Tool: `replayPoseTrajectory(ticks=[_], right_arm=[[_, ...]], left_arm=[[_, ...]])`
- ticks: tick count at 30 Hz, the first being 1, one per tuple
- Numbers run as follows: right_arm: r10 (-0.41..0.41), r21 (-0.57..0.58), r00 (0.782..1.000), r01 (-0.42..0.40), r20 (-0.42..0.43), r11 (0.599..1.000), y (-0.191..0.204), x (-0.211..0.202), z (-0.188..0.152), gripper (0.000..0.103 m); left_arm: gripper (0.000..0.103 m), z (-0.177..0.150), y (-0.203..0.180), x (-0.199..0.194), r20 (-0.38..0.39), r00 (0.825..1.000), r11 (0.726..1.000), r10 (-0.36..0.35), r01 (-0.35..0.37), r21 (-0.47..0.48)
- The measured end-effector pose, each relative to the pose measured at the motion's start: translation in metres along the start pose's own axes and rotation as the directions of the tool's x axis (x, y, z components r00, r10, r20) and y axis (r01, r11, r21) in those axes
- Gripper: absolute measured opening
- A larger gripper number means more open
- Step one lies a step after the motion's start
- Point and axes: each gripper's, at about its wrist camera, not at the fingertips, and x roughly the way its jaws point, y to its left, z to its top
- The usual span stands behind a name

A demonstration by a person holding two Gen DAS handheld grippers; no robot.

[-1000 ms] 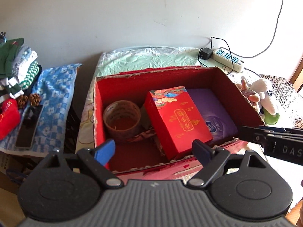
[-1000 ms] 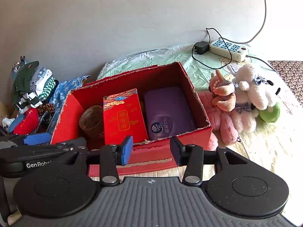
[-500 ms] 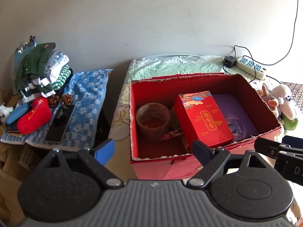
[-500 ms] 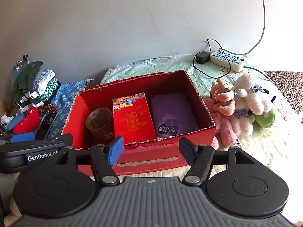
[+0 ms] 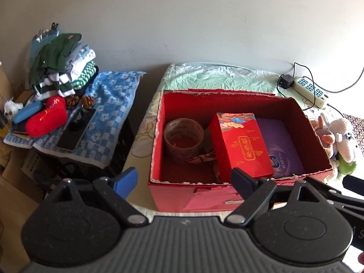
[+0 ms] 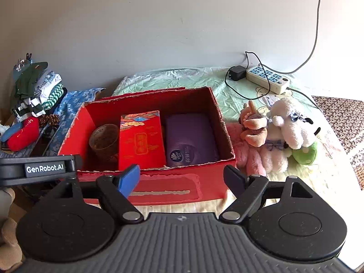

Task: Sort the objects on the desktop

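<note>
An open red cardboard box (image 5: 227, 195) (image 6: 159, 182) stands on the green-covered table. Inside lie a tape roll (image 5: 183, 137) (image 6: 103, 140) at left, a red patterned packet (image 5: 241, 144) (image 6: 141, 140) in the middle and a purple tissue pack (image 5: 282, 145) (image 6: 190, 141) at right. My left gripper (image 5: 185, 183) is open and empty, held in front of the box's near left corner. My right gripper (image 6: 182, 177) is open and empty, held in front of the box's near wall. Plush toys (image 6: 279, 134) (image 5: 336, 136) lie just right of the box.
A white power strip (image 6: 267, 79) (image 5: 310, 91) with a black adapter lies at the table's back right. Left of the table, a blue checked towel (image 5: 109, 113) carries folded clothes (image 5: 63, 66), a red plush (image 5: 46, 118), two pinecones (image 5: 79, 101) and a phone (image 5: 76, 130).
Both grippers have pulled back from the box, and the left one has shifted left. The right gripper's fingers have spread wider. The box contents have not moved.
</note>
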Motion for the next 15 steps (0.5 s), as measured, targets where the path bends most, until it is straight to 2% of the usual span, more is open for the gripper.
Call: replayPoseTrajectory(ticks=[7,13,15], right_arm=[[0.008,-0.026,1.0,-0.008,-0.02,1.0,-0.017,0.0,-0.001,0.09],[0.054,-0.016,0.998,-0.054,-0.014,0.998,-0.026,0.0,0.002,0.091],[0.046,-0.011,0.999,-0.046,-0.009,0.999,-0.027,0.002,0.005,0.091]], left_arm=[[0.088,-0.001,-0.022,0.002,0.005,0.997,0.997,0.081,-0.081,-0.008],[0.088,0.004,-0.032,0.001,0.016,0.994,0.994,0.107,-0.107,-0.001],[0.088,0.005,-0.033,-0.001,0.023,0.994,0.994,0.11,-0.11,-0.002]])
